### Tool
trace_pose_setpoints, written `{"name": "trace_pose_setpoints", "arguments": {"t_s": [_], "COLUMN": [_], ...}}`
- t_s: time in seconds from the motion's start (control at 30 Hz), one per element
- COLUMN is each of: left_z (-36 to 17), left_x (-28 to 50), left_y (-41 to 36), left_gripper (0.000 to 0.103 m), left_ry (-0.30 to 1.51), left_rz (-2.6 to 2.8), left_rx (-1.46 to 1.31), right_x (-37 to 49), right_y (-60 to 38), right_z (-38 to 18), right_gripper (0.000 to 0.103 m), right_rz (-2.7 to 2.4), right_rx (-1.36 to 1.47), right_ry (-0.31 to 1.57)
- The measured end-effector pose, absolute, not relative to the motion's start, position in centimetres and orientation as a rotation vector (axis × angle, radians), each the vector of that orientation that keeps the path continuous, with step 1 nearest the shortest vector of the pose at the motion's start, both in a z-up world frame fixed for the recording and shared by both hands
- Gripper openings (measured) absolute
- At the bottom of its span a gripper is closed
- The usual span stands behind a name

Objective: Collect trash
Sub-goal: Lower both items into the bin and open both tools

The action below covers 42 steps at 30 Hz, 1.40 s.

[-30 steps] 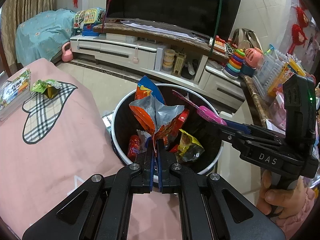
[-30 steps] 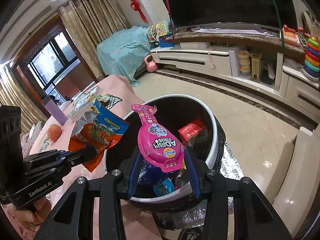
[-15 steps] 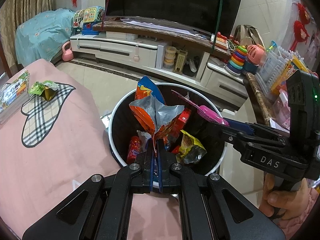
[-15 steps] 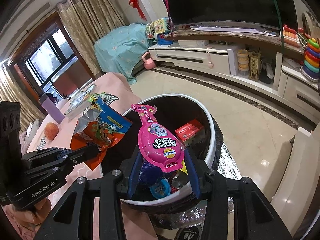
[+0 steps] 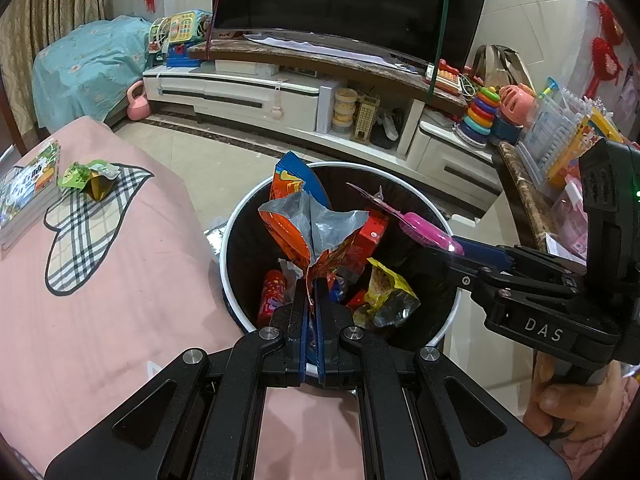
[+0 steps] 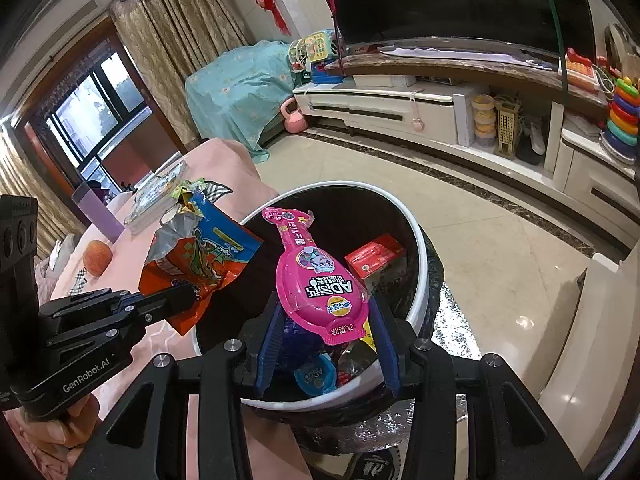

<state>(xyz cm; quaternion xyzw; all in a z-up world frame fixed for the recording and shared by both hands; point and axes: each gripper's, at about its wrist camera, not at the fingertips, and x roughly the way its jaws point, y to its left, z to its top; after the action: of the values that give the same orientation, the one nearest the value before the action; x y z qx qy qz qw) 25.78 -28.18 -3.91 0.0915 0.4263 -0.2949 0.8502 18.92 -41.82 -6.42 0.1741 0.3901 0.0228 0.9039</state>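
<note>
A round bin [image 5: 240, 216] [image 6: 416, 248] with a white rim and black liner stands beside the pink-covered table and holds several wrappers. My left gripper [image 5: 311, 300] is shut on the lower edge of an orange and blue snack bag [image 5: 304, 220] [image 6: 200, 256], which hangs over the bin's mouth. My right gripper [image 6: 326, 320] is shut on a pink blister pack [image 6: 316, 276] [image 5: 424, 232], held flat between the blue pads above the bin. Each gripper shows in the other's view, the left one [image 6: 176, 296] and the right one [image 5: 460, 256] both over the rim.
On the pink tablecloth [image 5: 100, 300] lie a green and gold wrapper [image 5: 90, 178], a stack of books [image 5: 28, 192], an apple [image 6: 97, 257] and a purple cup [image 6: 96, 212]. A TV cabinet [image 5: 280, 96] and a toy-laden shelf [image 5: 532, 128] stand beyond the tiled floor.
Both grippers keep their hold over the bin. The bin has shifted slightly in the views; nothing was let go.
</note>
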Motion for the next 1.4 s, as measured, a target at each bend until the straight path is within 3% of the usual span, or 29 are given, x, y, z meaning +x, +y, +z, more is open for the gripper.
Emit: {"name": "trace_pose_setpoints", "arguments": {"t_s": [1.3, 1.33, 1.4], "left_z": [-4.67, -4.68, -4.69], "left_x": [26.29, 26.3, 26.35], "left_y": [-28.26, -28.23, -28.12], "left_gripper": [0.003, 0.005, 0.024], "left_ry": [0.923, 0.927, 0.937], "left_rz": [-0.586, -0.585, -0.581], "left_rx": [0.212, 0.211, 0.205], "right_x": [19.75, 19.75, 19.72], "right_y": [-41.85, -41.84, -42.05], "right_z": [-6.47, -6.47, -6.47], "right_gripper": [0.045, 0.046, 0.046], "right_rz": [0.038, 0.041, 0.049], "right_rx": [0.334, 0.334, 0.344], "right_ry": [0.84, 0.841, 0.843]}}
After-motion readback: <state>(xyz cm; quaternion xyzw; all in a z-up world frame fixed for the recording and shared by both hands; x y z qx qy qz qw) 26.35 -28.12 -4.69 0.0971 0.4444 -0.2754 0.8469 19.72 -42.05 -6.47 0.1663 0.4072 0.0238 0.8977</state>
